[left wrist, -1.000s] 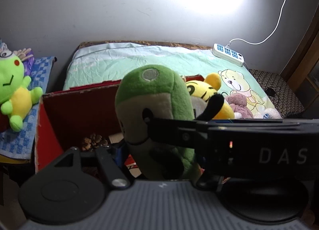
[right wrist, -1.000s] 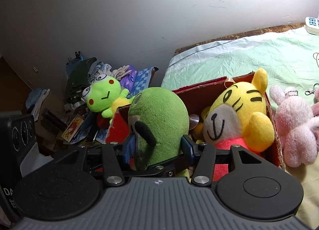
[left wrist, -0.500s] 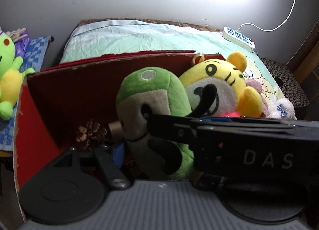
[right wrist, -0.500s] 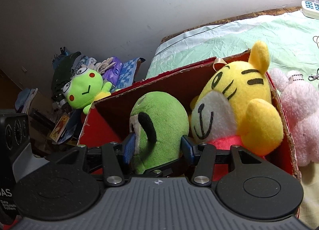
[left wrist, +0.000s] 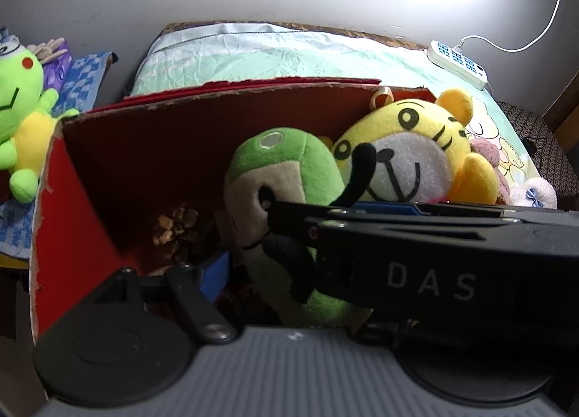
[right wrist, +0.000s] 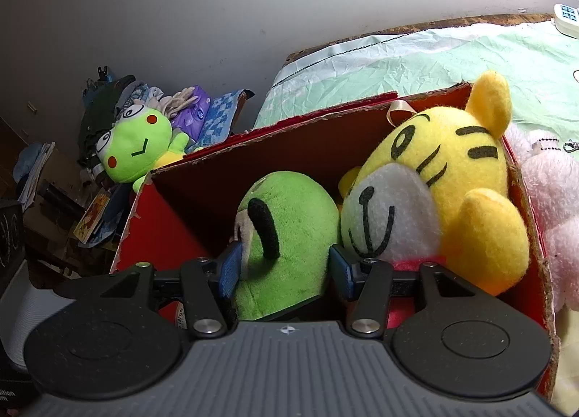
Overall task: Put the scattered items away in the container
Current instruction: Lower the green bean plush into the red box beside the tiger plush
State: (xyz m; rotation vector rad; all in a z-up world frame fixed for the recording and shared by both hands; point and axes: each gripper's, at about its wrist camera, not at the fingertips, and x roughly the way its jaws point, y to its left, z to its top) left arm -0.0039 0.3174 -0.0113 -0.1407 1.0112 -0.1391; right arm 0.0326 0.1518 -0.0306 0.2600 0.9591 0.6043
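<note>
1. Far left, outside the box, a green frog plush (right wrist: 139,147) lies on a blue checked cloth (left wrist: 77,82) among clutter, well apart from the bed.
2. The red cardboard box (right wrist: 164,232) stands on the bed's pale green sheet (right wrist: 416,62), its top open.
3. On the box floor, near the left wall, a pine cone (left wrist: 175,225) lies in shadow.
4. The left claw (left wrist: 231,268) sits low at the box's near edge; only one blue-padded finger shows, since the right tool's black body crosses in front, so I cannot tell whether it is spread or closed.
5. The green plush (right wrist: 293,243) is inside the box, roughly at its middle, upright, with a black ear-like flap on its side.
6. The right claw (right wrist: 286,268) pinches the green plush, its blue pads (right wrist: 231,267) pressed against both flanks of the toy.
7. Touching the green plush on its right, a yellow tiger plush (right wrist: 438,196) fills the box's right end, leaning on the right wall.
8. Outside that wall, a pink plush (right wrist: 553,200) lies on the sheet just beside the box.
9. At the bed's far right edge rests a white power strip (left wrist: 457,63) with its cord running up the wall.
</note>
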